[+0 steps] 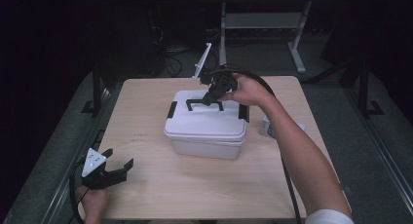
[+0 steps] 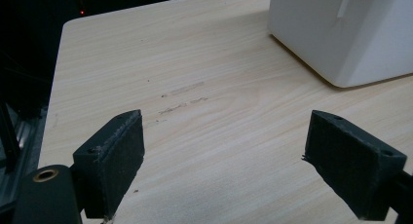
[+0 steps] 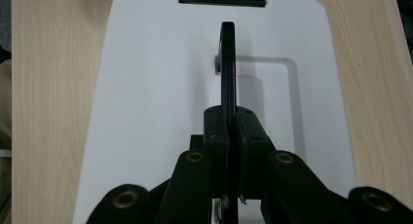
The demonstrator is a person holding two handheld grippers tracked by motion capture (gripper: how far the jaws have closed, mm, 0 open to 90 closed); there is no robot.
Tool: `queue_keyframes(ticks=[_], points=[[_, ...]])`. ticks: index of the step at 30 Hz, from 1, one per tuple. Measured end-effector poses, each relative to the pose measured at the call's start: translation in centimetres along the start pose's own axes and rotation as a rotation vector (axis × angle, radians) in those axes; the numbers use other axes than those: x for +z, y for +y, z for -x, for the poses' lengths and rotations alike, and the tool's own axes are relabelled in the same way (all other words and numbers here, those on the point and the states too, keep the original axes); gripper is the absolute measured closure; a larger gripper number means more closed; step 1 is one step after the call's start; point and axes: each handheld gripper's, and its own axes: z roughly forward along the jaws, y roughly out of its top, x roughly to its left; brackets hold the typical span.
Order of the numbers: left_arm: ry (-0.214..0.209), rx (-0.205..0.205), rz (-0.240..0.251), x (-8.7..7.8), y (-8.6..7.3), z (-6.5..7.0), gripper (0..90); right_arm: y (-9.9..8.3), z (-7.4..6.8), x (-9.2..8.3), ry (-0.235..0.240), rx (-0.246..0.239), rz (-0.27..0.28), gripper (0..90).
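Here the right gripper (image 1: 210, 98) is clenched on the black handle (image 3: 228, 63) of the white lidded box (image 1: 207, 134), which stands near the middle of the counter (image 1: 195, 190). In the right gripper view the handle stands up on edge, nipped between the 2 pads right at their tips. The left gripper (image 1: 117, 168) rests at the near left corner of the counter, well apart from the box, its jaws spread wide with nothing between them.

The weak spot, I judge, is that shallow pinch. If the box is lifted and has any weight in it, the thin handle could slide out of the pads and the box drop back down. The handle also pivots, so a pull that is not straight up may let the box swing or tilt. The dark side latches (image 1: 172, 109) look closed, though I cannot tell for sure; if one is loose, the lid (image 1: 204, 119) could come away alone. A small white object (image 1: 267, 126) sits just beside the box on the right and could be knocked.
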Motion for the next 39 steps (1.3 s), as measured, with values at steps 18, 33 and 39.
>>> queue_keyframes(ticks=[18, 33, 39], points=[[0.004, -0.002, 0.004, -0.1, 0.0, -0.1, 13.7, 0.2, 0.2, 1.1, 0.011, 0.010, 0.023, 84.9], [0.003, -0.001, -0.002, -0.1, -0.1, -0.1, 13.7, -1.5, -1.0, -2.7, -0.005, 0.019, 0.012, 84.8], [0.006, -0.001, -0.004, -0.2, -0.1, -0.1, 13.7, -3.2, -1.9, -4.1, -0.008, 0.032, 0.015, 84.8]])
